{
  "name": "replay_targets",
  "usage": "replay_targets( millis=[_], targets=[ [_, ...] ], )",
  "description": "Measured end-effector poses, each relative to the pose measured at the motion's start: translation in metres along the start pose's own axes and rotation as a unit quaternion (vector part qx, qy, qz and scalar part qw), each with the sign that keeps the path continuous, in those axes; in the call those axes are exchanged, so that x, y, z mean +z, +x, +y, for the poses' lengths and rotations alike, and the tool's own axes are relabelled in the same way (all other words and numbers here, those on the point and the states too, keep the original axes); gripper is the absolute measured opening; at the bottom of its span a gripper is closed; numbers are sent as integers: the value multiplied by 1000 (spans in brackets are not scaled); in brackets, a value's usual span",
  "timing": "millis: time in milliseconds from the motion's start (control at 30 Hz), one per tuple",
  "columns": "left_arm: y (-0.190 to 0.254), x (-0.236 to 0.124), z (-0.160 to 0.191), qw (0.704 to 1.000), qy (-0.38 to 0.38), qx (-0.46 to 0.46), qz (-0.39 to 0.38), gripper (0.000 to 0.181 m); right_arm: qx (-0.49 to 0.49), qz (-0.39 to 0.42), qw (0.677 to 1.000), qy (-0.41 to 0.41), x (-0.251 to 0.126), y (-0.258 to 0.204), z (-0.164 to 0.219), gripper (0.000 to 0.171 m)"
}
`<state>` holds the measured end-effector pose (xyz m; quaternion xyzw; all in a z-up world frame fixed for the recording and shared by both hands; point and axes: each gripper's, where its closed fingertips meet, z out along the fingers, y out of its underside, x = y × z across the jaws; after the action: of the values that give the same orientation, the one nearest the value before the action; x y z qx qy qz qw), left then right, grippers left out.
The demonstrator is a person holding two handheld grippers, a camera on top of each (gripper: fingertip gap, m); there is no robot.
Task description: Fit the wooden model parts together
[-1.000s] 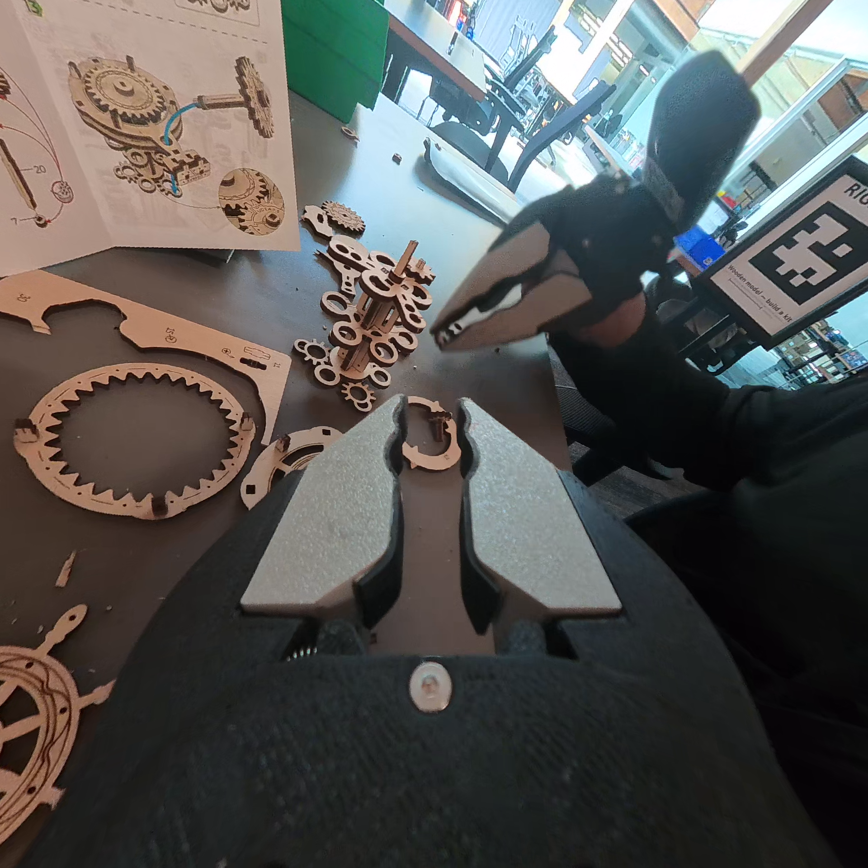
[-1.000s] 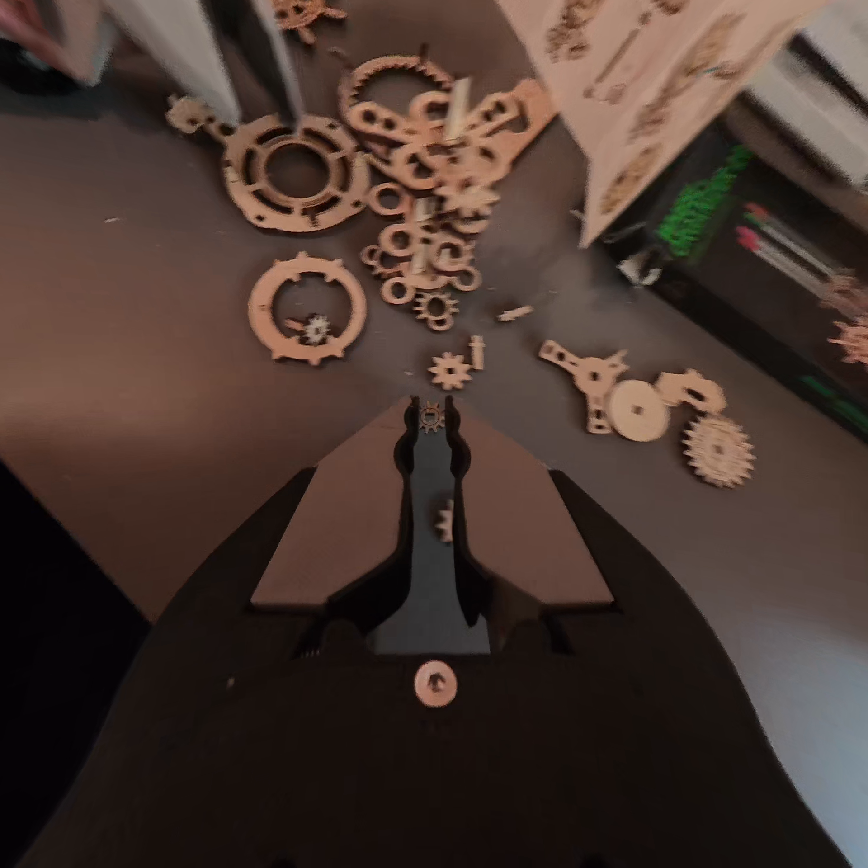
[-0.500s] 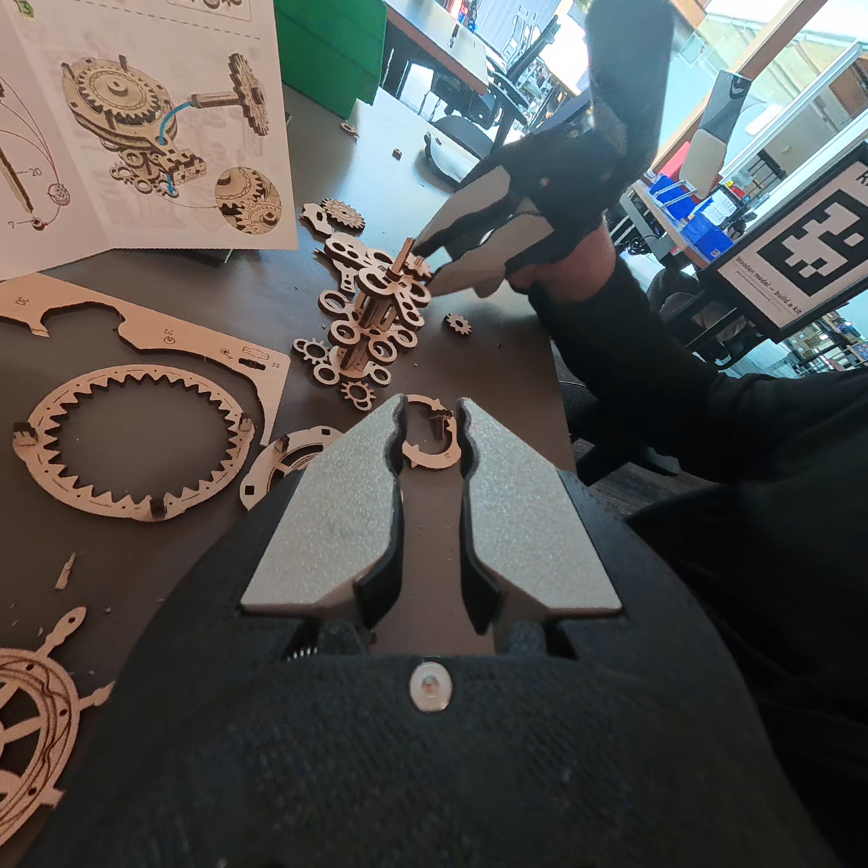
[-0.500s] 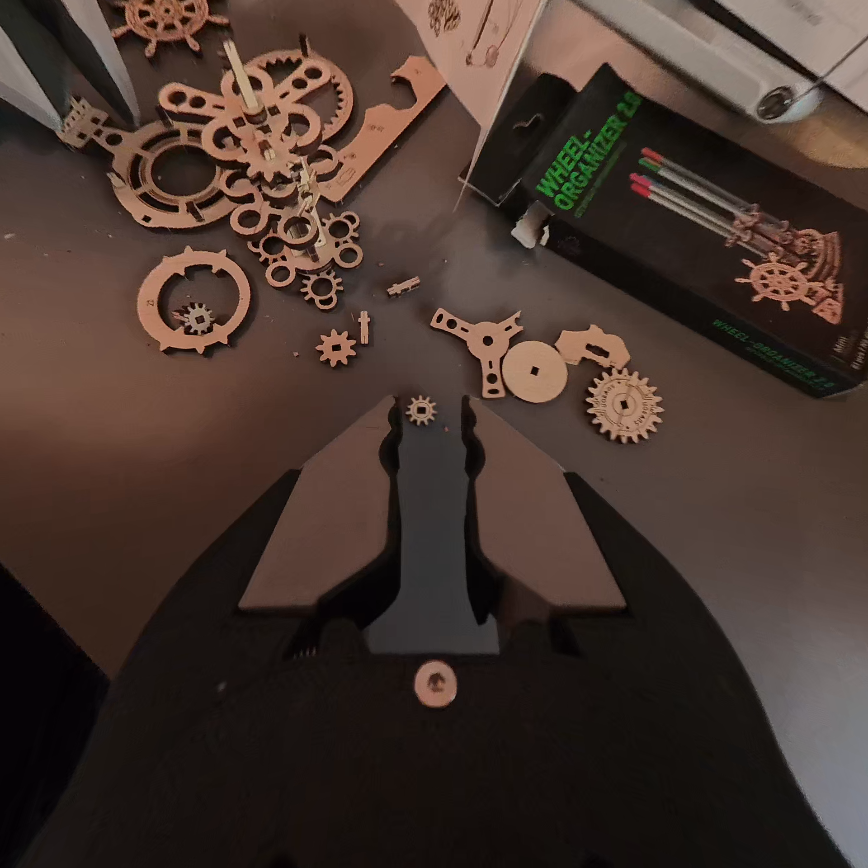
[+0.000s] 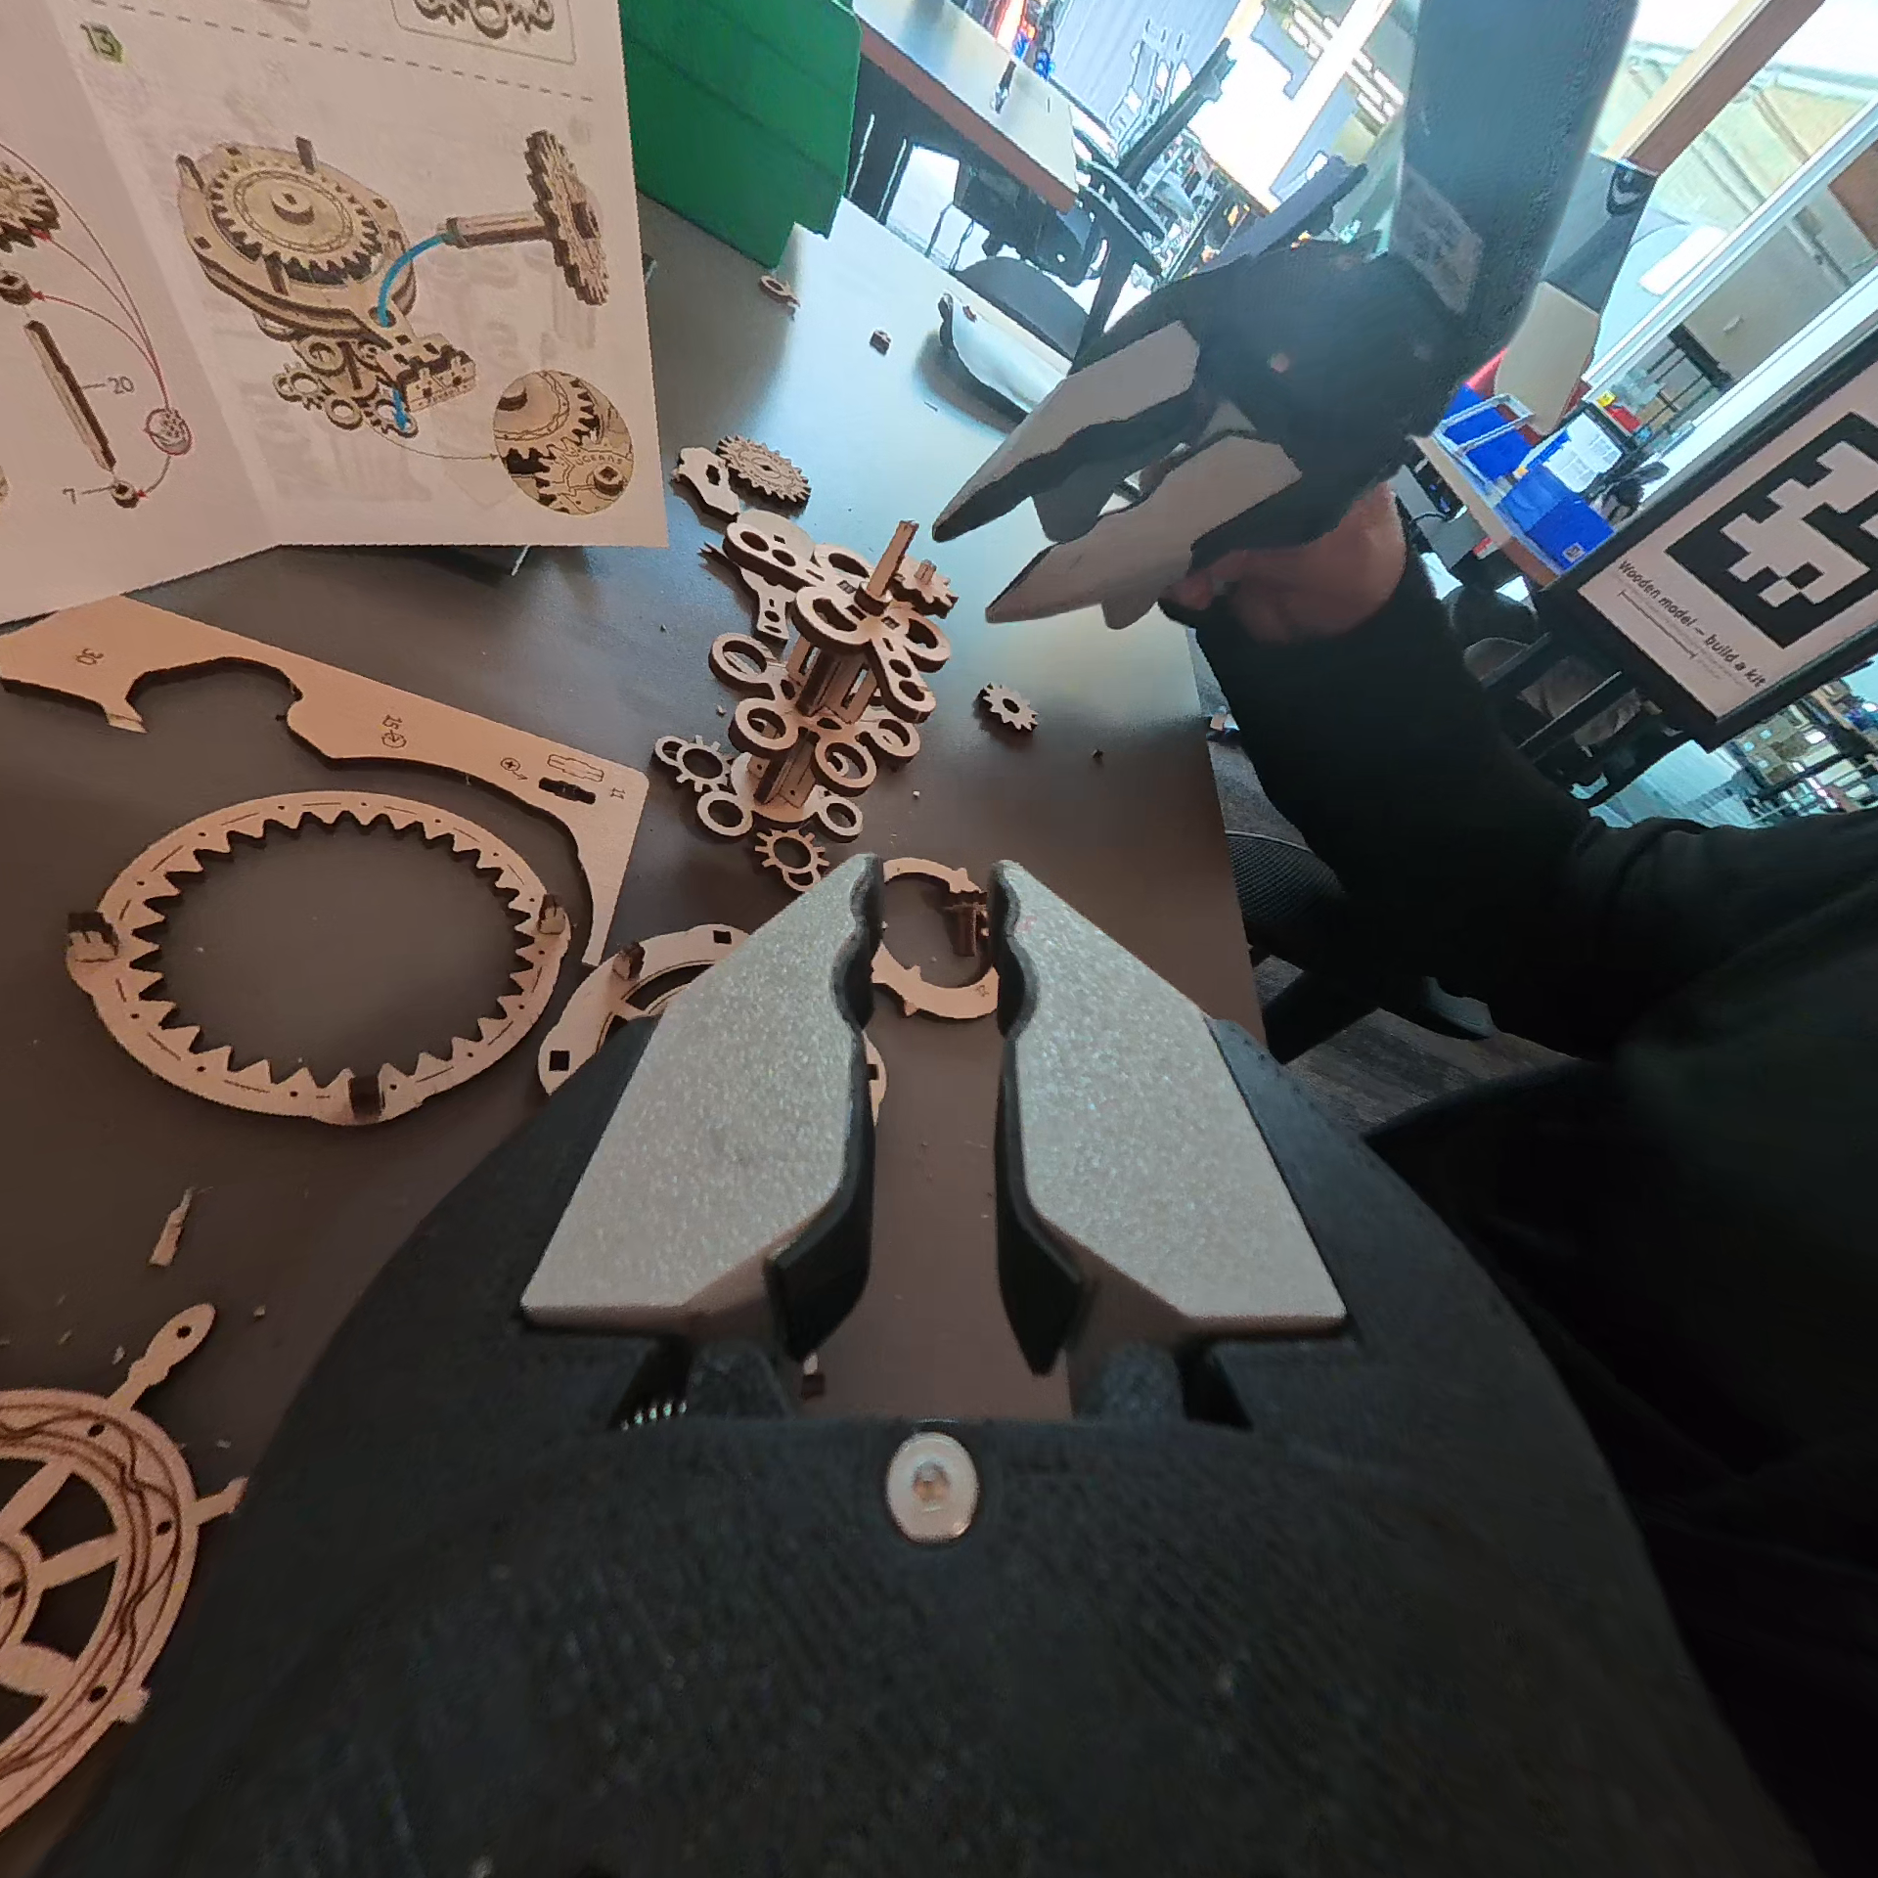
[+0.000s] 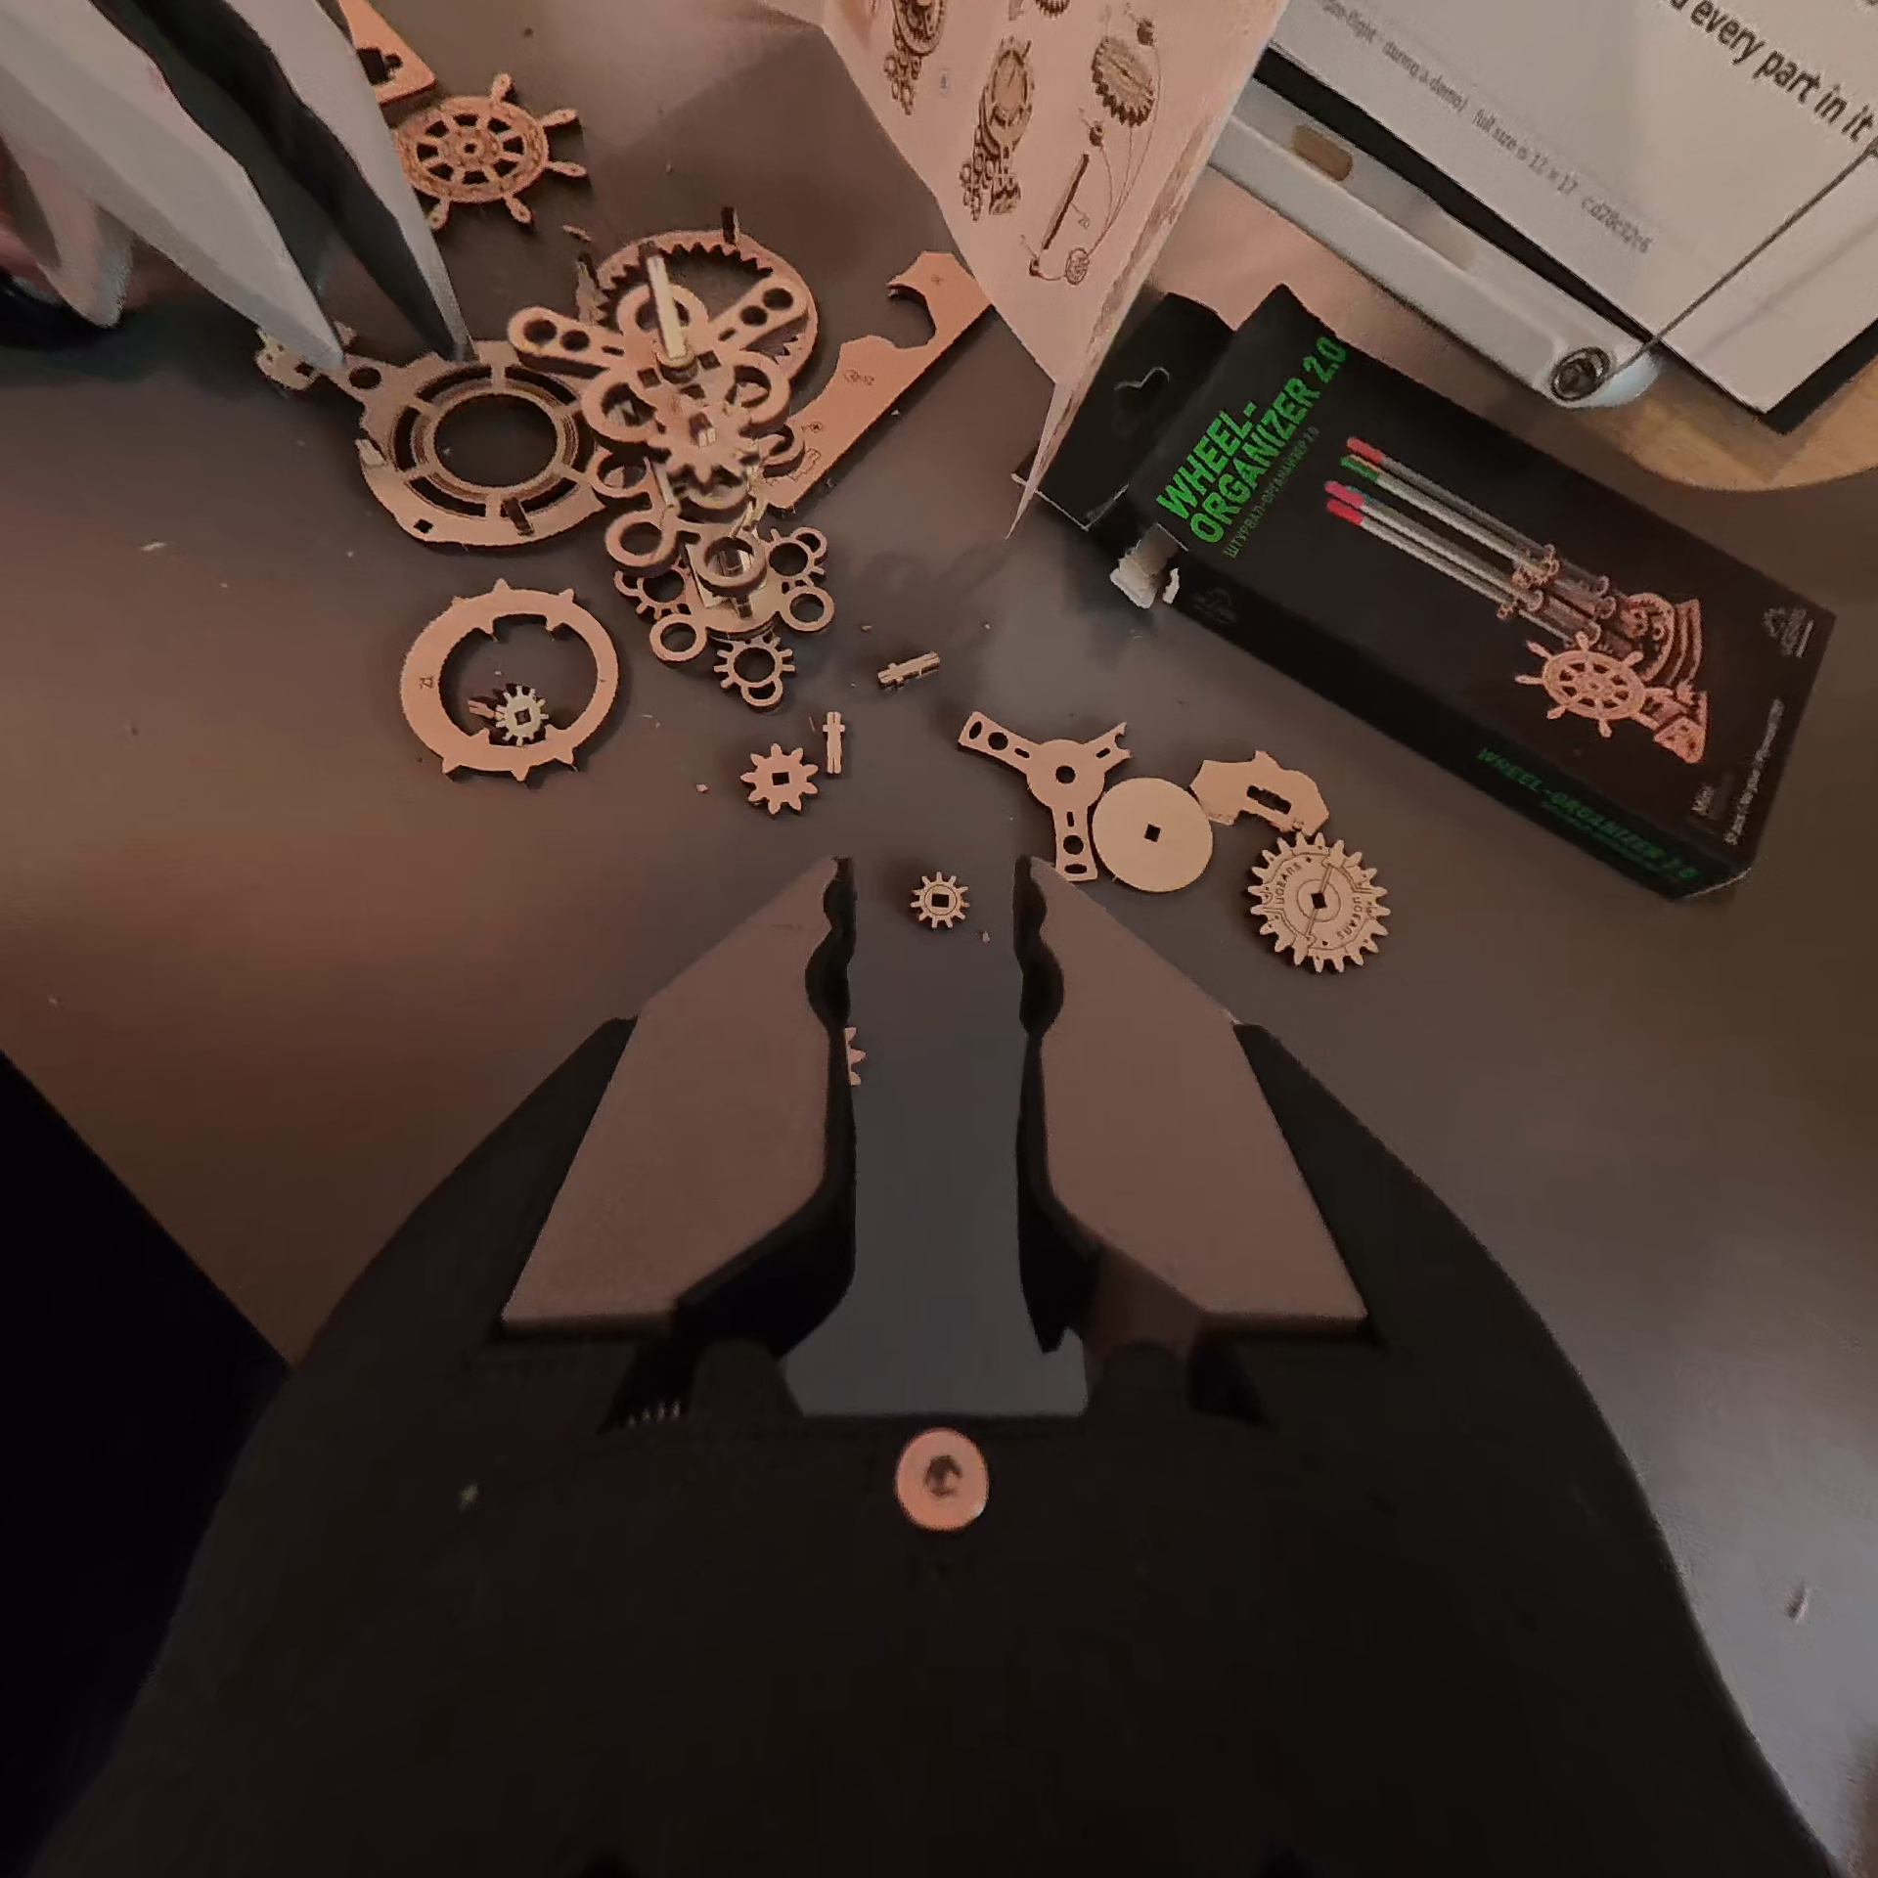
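Between parted right tongs [image 6: 935, 879] tips, small gear [image 6: 939, 900], untouched on table [image 6: 305, 915]

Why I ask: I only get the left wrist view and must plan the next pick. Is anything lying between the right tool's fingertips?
Observer: Yes, a small gear lies flat on the table just ahead of the open right tool, between its fingertips, ungripped.
Operator: Where is the kit box?
Observer: A black box lies on the table beside the lower corner of the standing instruction sheet.
Operator: Does the spiked ring hold anything?
Observer: A second gear lies inside the spiked ring.
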<state>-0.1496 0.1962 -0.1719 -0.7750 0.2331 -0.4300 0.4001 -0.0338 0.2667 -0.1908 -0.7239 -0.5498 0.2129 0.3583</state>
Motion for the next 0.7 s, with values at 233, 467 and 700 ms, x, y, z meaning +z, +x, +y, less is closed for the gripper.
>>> replay_targets(
  millis=[233, 467, 700],
  targets=[
    [0, 0, 1, 1000, -3, 9, -6, 17, 17, -16, 1000, 17, -12, -1, -1, 28],
    [2, 3, 4, 1000, -15, 17, -6, 17, -83, -91, 992, 9, 6, -68, -7, 22],
    [3, 3, 5, 1000, -18, 20, -5, 17, -99, -113, 989, -10, 40, -100, -20, 15]
  ],
)
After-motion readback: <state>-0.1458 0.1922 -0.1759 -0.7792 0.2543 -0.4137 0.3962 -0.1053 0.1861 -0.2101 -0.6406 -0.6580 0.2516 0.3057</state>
